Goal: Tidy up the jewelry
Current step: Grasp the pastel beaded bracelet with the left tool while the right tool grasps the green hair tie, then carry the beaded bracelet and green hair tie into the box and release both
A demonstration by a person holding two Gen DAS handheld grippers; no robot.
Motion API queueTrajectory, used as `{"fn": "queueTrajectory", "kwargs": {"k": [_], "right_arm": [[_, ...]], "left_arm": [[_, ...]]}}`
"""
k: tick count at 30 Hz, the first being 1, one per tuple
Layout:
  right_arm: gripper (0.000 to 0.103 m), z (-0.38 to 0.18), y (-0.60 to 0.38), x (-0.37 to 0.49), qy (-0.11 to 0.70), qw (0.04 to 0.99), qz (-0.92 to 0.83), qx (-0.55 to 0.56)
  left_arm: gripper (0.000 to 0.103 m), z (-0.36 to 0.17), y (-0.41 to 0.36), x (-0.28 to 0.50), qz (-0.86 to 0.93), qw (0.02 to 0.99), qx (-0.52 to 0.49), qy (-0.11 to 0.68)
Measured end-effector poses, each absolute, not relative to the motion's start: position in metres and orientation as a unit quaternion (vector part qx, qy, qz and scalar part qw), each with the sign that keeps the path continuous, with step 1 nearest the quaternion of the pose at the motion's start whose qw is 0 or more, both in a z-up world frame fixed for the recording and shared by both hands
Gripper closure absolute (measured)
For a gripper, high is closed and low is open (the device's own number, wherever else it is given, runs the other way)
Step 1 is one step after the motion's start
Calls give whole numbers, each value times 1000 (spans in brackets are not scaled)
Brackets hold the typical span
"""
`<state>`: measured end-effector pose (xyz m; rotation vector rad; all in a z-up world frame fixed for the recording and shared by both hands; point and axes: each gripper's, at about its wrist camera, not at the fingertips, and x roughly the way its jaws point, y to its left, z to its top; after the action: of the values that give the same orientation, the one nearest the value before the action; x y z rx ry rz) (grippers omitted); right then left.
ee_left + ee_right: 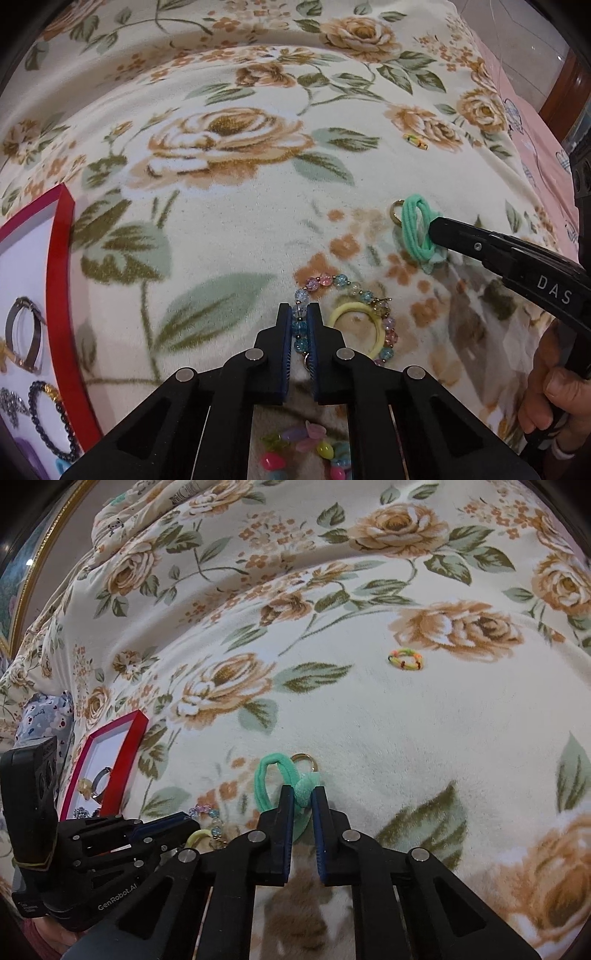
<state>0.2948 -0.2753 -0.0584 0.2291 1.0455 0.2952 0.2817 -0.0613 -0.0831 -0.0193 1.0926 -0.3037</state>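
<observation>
The left gripper (pixel 299 317) sits at the lower centre of the left wrist view, its two pads clenched on the beaded bracelet (pixel 347 317), pinching the strand at its left side while the rest of the loop lies on the floral blanket (pixel 229 221). A yellow hair tie (pixel 354 321) lies inside the bracelet's loop. The right gripper (pixel 303 797), at the lower centre of the right wrist view, is grasping the green hair tie (pixel 280 779) at its bunched knot; a small gold ring (pixel 306 758) lies just behind it, touching or nearly so.

At the left edge of the left wrist view the red tray (pixel 61 280) already carries a few bracelets on its white floor. A small multicoloured band (pixel 405 660) lies well apart in the upper right of the right wrist view.

The bracelet likely handles as light but limp: the hard glassy beads are slippery, and the strand will dangle and swing, so a grip across the string between two beads seems safest. The green tie is soft and stretchy; its thick knot gives the surest hold.
</observation>
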Motion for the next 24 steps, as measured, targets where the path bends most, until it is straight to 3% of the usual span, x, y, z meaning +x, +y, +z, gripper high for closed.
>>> {"fn": "queueTrajectory", "kwargs": {"k": [24], "right_arm": [[97,-15,-234,241,469,852,209,98]], "left_arm": [[97,19,26,165,-137,887,-107,427]]}}
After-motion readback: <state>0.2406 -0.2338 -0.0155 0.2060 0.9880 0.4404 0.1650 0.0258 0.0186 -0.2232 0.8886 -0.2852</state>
